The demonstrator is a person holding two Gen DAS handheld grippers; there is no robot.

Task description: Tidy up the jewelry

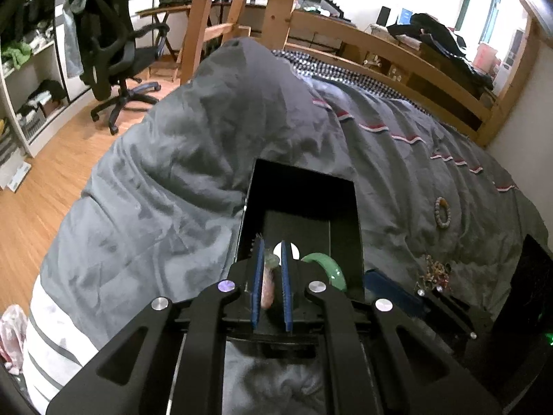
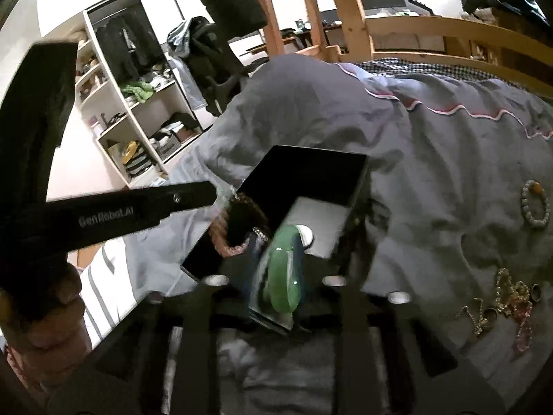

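Left gripper (image 1: 273, 252): fingers clamped on a pink bead bracelet (image 1: 268, 288), tips over the black box (image 1: 304, 186).
Right gripper (image 2: 280, 242): fingers clamped on a green bangle (image 2: 285, 269), also above the box.
Beyond right fingers: pale bead bracelet (image 2: 535, 207), tangled chains (image 2: 501, 304) on the grey duvet (image 2: 432, 138).

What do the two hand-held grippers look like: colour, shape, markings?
The left gripper has a matte black frame with angular linkage arms, triangular cut-outs and round silver rivets. Its jaws are two flat parallel plates faced with ridged blue pads. The right gripper is motion-blurred, but shows the same black frame, pale rivets and bluish pads. In the right wrist view, the left gripper's black side carries white "GenRobot.AI" lettering. No cables show.
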